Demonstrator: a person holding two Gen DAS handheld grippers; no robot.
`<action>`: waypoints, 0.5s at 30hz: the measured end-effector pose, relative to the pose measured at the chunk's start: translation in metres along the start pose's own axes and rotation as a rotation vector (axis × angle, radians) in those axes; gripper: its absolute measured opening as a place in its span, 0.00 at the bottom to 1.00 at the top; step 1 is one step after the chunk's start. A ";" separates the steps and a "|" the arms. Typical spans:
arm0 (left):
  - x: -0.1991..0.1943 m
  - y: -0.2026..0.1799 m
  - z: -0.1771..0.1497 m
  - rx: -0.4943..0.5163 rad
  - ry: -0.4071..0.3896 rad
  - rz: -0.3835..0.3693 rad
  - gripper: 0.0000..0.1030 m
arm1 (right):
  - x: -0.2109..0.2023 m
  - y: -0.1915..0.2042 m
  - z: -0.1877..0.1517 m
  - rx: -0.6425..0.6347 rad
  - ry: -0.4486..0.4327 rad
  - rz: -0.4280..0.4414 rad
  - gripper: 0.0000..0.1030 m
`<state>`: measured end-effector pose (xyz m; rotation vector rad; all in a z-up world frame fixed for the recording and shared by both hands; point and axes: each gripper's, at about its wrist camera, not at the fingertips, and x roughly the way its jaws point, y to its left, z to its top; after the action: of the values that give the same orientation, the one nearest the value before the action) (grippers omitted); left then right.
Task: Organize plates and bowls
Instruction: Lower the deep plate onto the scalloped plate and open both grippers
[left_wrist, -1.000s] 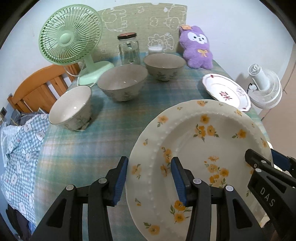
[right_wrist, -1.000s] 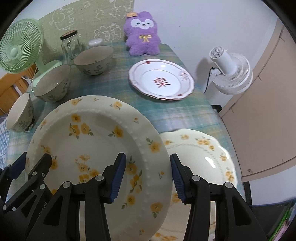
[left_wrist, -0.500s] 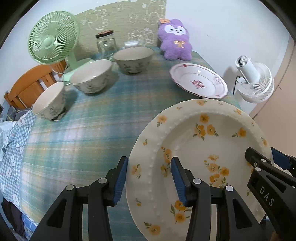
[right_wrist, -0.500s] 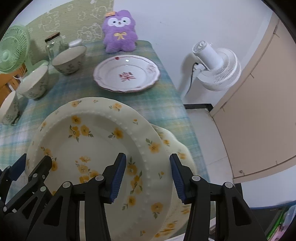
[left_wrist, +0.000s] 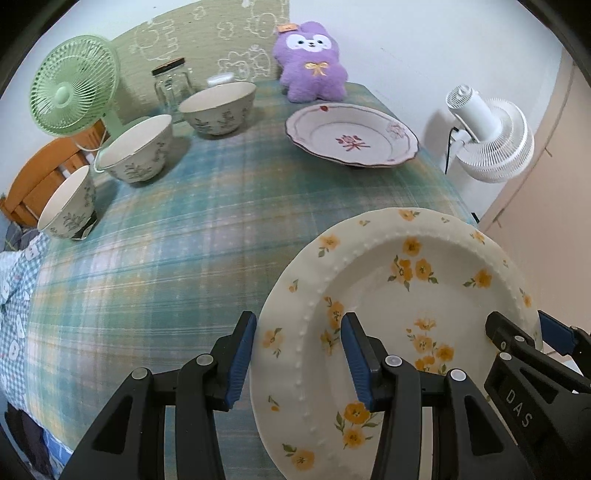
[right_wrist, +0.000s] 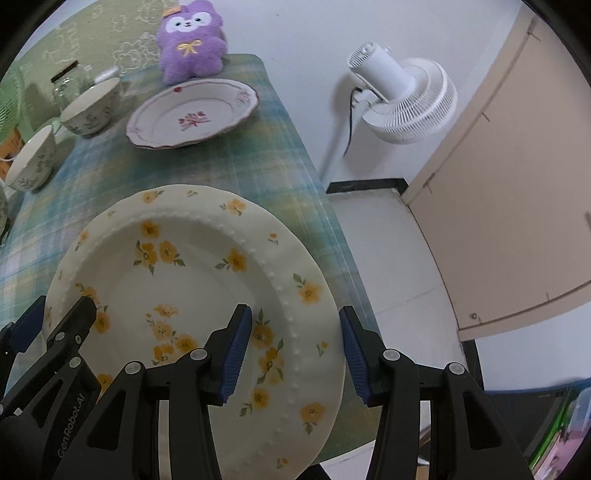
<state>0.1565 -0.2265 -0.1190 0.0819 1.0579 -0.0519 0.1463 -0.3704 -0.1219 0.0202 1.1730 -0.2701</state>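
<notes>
Left wrist view: I have the yellow-flowered plate (left_wrist: 399, 317) clamped at its rim by my left tool (left_wrist: 299, 354) and right tool (right_wrist: 295, 347), carried above the counter (left_wrist: 177, 236) near edge. Still loose: red-flowered plate (left_wrist: 351, 136), three bowls (left_wrist: 218, 107).

Both wrist views look steeply down, close over the shared yellow-flowered plate (left_wrist: 399, 295), probably from opposite rims.
</notes>
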 end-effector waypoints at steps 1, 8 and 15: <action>0.001 -0.001 0.000 0.006 0.001 0.001 0.46 | 0.002 0.000 0.000 0.003 0.004 0.000 0.51; 0.006 -0.007 0.000 0.030 0.001 0.015 0.46 | 0.012 -0.002 -0.002 0.019 0.031 0.009 0.51; 0.009 -0.010 0.001 0.048 -0.010 0.041 0.46 | 0.019 -0.005 -0.001 0.039 0.035 0.028 0.51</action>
<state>0.1607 -0.2368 -0.1270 0.1468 1.0444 -0.0407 0.1508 -0.3789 -0.1388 0.0758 1.2015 -0.2685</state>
